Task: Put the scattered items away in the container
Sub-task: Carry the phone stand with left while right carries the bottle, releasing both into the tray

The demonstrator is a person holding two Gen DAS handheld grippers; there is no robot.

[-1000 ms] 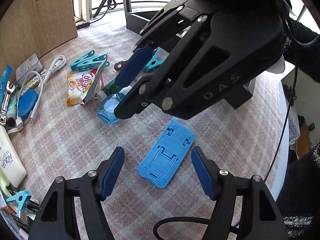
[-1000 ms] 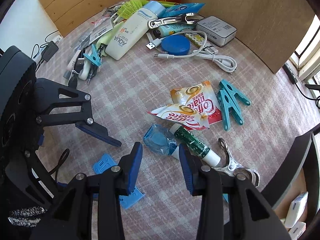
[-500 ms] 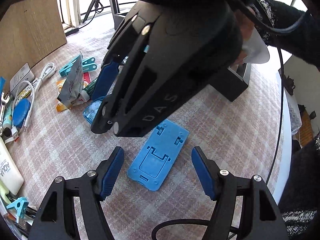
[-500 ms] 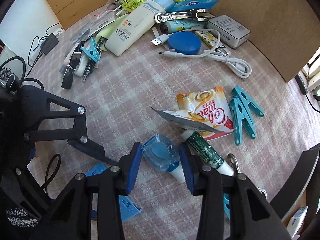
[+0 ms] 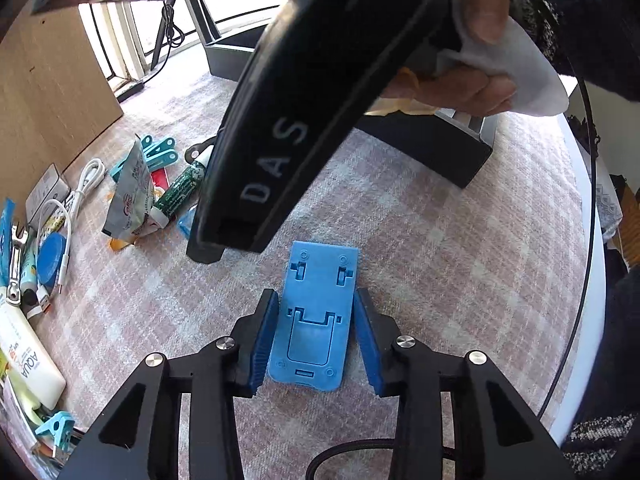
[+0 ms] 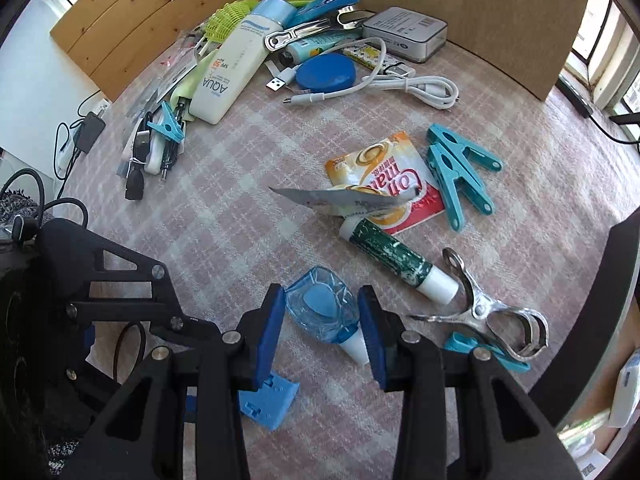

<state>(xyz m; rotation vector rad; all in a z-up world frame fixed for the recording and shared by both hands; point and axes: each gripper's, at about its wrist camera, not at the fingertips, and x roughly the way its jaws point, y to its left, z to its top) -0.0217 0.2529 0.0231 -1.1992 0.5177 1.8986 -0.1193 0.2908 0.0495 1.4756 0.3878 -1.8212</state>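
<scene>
In the left wrist view a flat blue phone stand (image 5: 318,316) lies on the checked cloth between the blue pads of my left gripper (image 5: 315,338), whose jaws have closed onto its long sides. In the right wrist view my right gripper (image 6: 323,332) straddles a small clear blue bottle (image 6: 322,312) with a white tip; the pads sit close to its sides, a thin gap showing on the left. The stand's corner shows in the right wrist view (image 6: 272,400). The dark container (image 5: 432,148) stands behind, mostly hidden by the right gripper body.
A green tube (image 6: 394,262), coffee sachets (image 6: 384,184), teal pegs (image 6: 456,168), a metal clip (image 6: 492,316), a white cable (image 6: 404,84), a blue round tin (image 6: 326,74) and a sunscreen bottle (image 6: 228,76) lie around. Cardboard walls (image 6: 480,8) stand behind.
My left gripper moved forward and closed from wide open onto the blue stand. My right gripper moved down over the blue bottle, which now sits between its pads.
</scene>
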